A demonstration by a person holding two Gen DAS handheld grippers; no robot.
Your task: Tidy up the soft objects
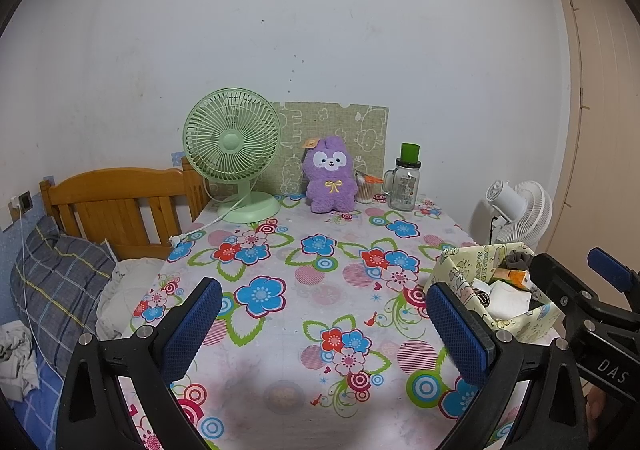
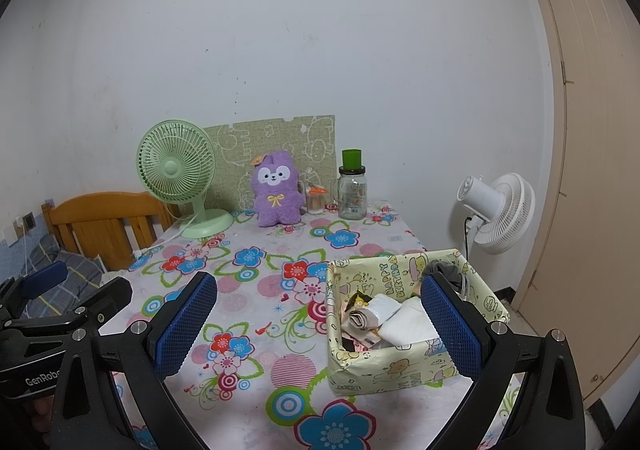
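Both tools agape: left tool (image 1: 324, 324); right tool (image 2: 320, 322) | box (image 2: 404, 370) near table edge

table (image 2: 256, 402) holds plush (image 2: 276, 190), box (image 2: 400, 370).

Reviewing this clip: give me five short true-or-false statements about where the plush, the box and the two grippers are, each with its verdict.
1. The purple plush stands upright at the far end of the table. True.
2. The left gripper is shut on the plush. False: it is open and holds nothing.
3. The yellow paper-wrapped box already holds items. True.
4. The green fan stands to the right of the plush. False: it is on the plush's left.
5. The right gripper is open, near the box. True.
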